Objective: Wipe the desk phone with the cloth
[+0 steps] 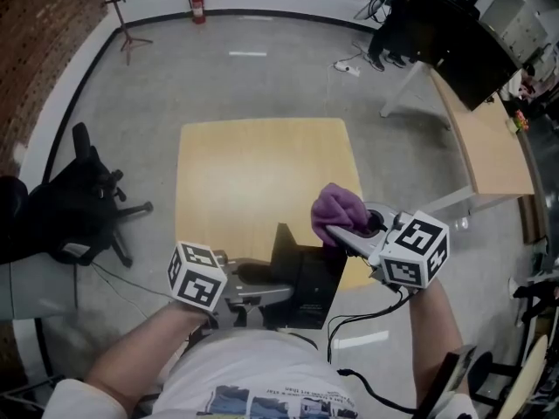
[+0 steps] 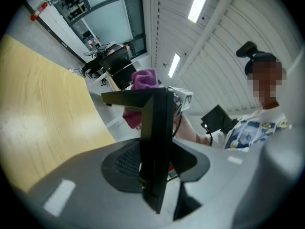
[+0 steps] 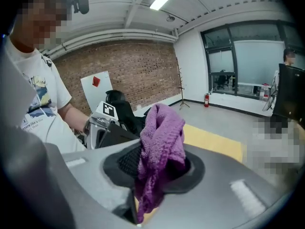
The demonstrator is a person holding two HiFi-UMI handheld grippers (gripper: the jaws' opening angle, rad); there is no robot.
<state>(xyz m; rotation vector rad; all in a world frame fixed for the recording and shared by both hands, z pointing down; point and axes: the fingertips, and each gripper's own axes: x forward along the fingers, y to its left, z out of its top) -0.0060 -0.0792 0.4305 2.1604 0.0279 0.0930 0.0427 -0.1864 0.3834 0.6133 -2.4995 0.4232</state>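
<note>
The black desk phone (image 1: 301,282) stands at the near edge of the wooden table (image 1: 253,173). My left gripper (image 1: 279,293) comes in level from the left and is shut on it; in the left gripper view the phone's thin black panel (image 2: 159,137) stands edge-on between the jaws. My right gripper (image 1: 351,234) is shut on a bunched purple cloth (image 1: 336,209), which hangs just above and to the right of the phone. In the right gripper view the cloth (image 3: 162,142) droops from the jaws, with the left gripper's marker cube (image 3: 108,109) behind it.
A black office chair (image 1: 79,199) stands left of the table. A second desk (image 1: 489,147) with a dark screen runs along the right. Black cables (image 1: 358,321) trail off the table's near edge by the person's body. Grey floor lies beyond the table.
</note>
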